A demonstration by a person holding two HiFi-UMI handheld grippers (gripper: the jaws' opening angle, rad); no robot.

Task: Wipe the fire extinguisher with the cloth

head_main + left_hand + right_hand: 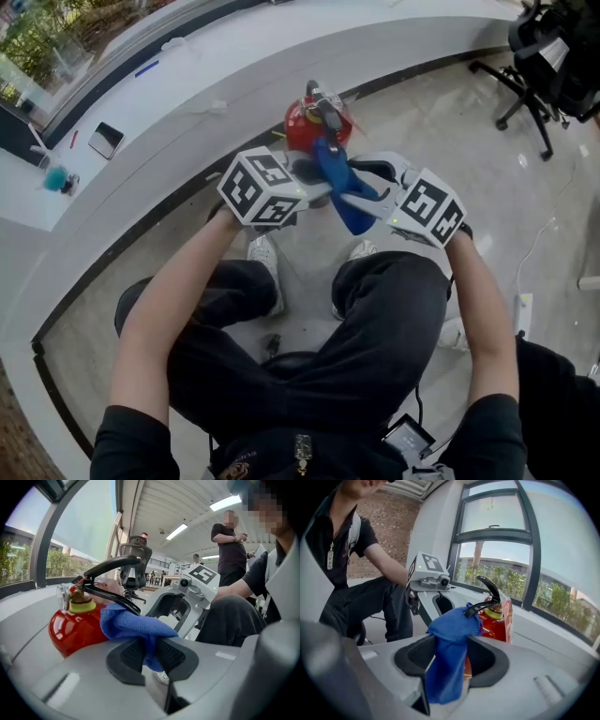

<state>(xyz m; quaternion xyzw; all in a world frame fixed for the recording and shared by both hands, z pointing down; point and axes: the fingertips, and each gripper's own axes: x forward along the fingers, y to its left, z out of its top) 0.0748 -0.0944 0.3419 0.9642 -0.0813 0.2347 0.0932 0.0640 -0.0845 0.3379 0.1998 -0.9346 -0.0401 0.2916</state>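
Both forearms reach out over the seated person's knees, the grippers tilted down and angled toward each other. The left gripper (150,656) has its fingers clenched on the blue cloth (131,623). The right gripper (450,660) has its fingers spread wide, with the cloth hanging loose between them. The bunched top of the cloth sits against the black lever (490,597) of the red fire extinguisher (305,127). It stands on the floor (422,112) beside the curved worktop's (234,56) edge, just ahead of the shoes (265,258). An office chair (539,56) stands well apart.
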